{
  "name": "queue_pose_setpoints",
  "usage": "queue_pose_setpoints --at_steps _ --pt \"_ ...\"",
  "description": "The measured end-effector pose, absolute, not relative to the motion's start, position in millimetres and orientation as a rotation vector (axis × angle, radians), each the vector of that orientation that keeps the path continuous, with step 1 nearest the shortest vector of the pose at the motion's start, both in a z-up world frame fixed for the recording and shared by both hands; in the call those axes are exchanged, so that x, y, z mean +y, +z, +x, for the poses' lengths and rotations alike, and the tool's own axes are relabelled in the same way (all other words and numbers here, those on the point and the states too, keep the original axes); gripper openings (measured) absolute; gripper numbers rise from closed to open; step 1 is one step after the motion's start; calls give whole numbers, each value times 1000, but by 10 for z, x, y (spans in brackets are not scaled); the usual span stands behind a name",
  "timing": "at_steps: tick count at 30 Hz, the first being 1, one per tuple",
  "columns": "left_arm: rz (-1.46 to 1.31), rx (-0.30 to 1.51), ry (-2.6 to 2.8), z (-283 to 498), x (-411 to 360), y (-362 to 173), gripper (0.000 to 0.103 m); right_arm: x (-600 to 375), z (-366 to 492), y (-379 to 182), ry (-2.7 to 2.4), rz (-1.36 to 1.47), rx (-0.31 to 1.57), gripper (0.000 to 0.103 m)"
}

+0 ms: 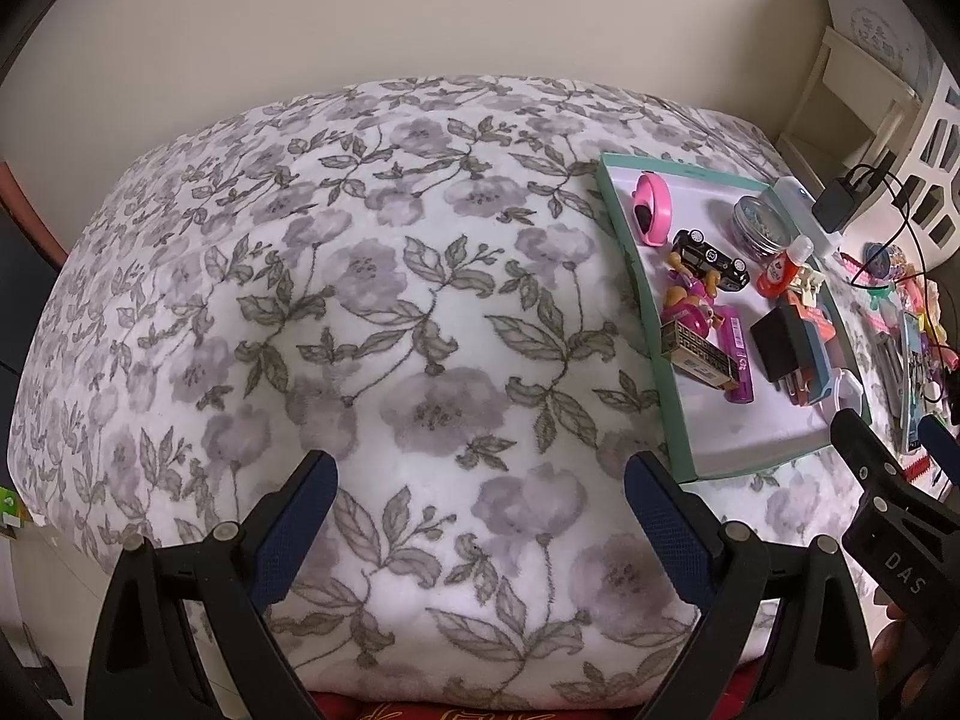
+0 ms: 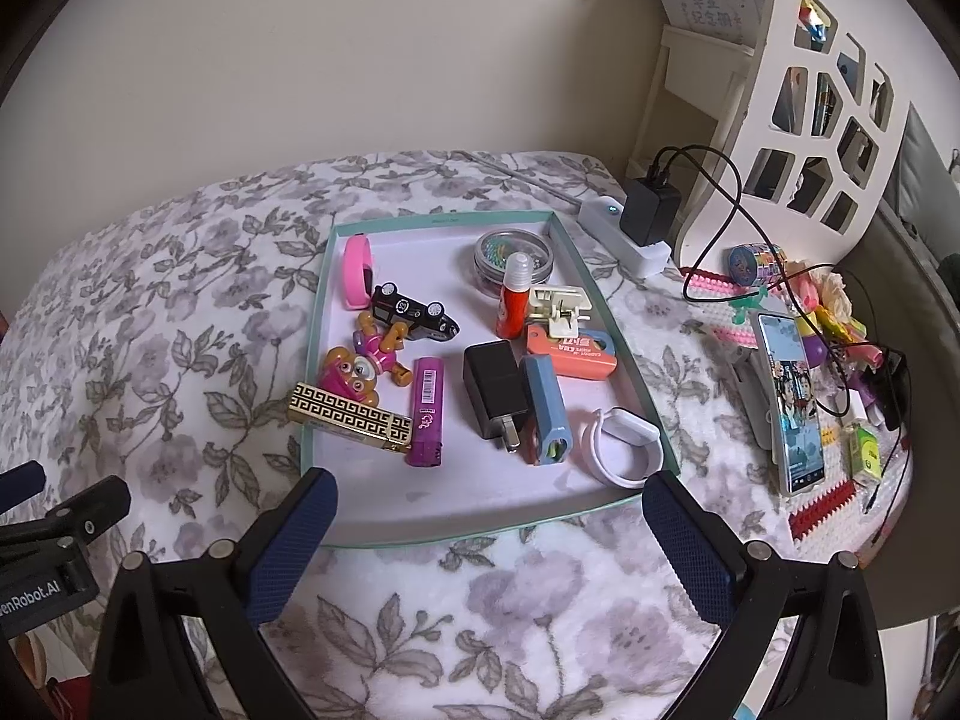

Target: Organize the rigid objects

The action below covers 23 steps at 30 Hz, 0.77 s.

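Observation:
A shallow teal-rimmed tray (image 2: 627, 354) (image 1: 627, 252) lies on a floral blanket. In it are a pink band (image 2: 357, 270), a black toy car (image 2: 414, 312), a pink bear toy (image 2: 354, 369), a gold patterned box (image 2: 351, 417), a purple lighter (image 2: 427, 411), a black charger plug (image 2: 493, 390), a blue tool (image 2: 546, 408), an orange case (image 2: 576, 351), a red bottle (image 2: 515, 294), a round tin (image 2: 513, 255) and a white strap (image 2: 624, 441). My right gripper (image 2: 489, 501) is open at the tray's near edge. My left gripper (image 1: 480, 480) is open over bare blanket, left of the tray.
Right of the tray lie a phone (image 2: 792, 402), a power strip with a black adapter (image 2: 651, 210) and cables, tape rolls, and pink and red toothed strips. A white cut-out shelf (image 2: 810, 120) stands behind. The blanket (image 1: 360, 300) spreads wide to the left.

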<state>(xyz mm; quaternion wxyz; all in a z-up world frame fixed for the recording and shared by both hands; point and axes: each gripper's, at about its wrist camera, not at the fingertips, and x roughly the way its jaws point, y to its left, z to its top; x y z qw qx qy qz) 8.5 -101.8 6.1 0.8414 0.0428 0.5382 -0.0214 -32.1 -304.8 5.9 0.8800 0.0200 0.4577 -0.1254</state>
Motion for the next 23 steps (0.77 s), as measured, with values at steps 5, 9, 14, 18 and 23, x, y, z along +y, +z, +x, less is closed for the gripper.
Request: queue_pose_setpoints --at_steps 5,9,14,18,23 --pt "94 1136 -50 86 -1022 66 97 -3050 -318 53 -261 41 955 103" --pt "90 1130 -65 84 -1033 71 97 -3045 -317 55 -261 39 956 103" --pt "107 1131 -66 86 -1070 62 97 -3045 -315 44 -258 37 956 103" --pt "97 1101 -74 62 -1062 108 97 -3049 -315 41 -257 37 956 103" --pt "106 1074 -75 41 -1083 160 97 -3047 -307 45 -257 35 957 103"
